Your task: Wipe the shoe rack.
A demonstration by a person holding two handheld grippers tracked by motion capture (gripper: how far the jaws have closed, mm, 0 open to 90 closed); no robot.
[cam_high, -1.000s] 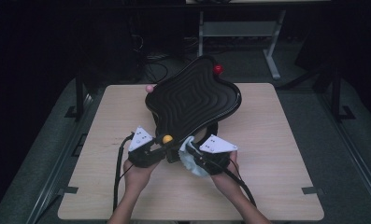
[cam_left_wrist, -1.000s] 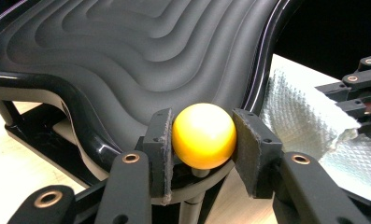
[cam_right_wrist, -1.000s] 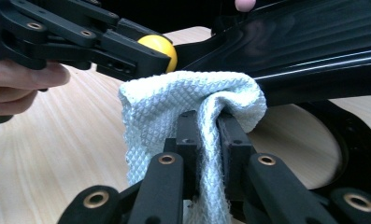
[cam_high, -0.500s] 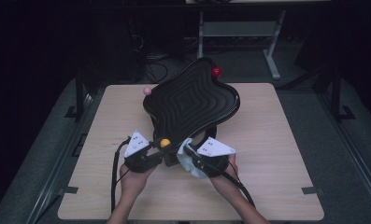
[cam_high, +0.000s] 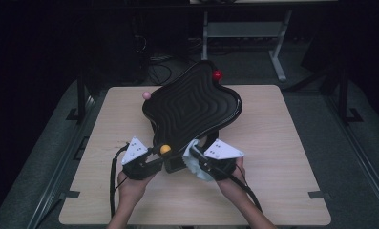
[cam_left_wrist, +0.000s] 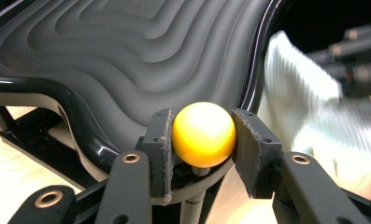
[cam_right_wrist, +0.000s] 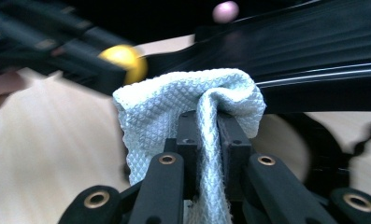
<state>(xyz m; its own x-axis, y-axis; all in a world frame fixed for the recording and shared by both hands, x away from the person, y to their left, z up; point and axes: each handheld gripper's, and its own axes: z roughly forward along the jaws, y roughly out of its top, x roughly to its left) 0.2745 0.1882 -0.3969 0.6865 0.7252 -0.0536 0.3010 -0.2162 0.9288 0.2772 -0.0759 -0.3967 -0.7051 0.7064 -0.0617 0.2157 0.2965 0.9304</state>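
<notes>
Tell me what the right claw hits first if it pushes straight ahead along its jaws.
Probably the glossy rim of the black wavy tray. The right claw, shut on the white cloth, points at that edge just beyond the cloth, though depth is hard to judge.

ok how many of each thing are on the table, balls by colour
yellow ball: 1
red ball: 1
pink ball: 1
black wavy tray: 1
white cloth: 1
total: 5
</notes>
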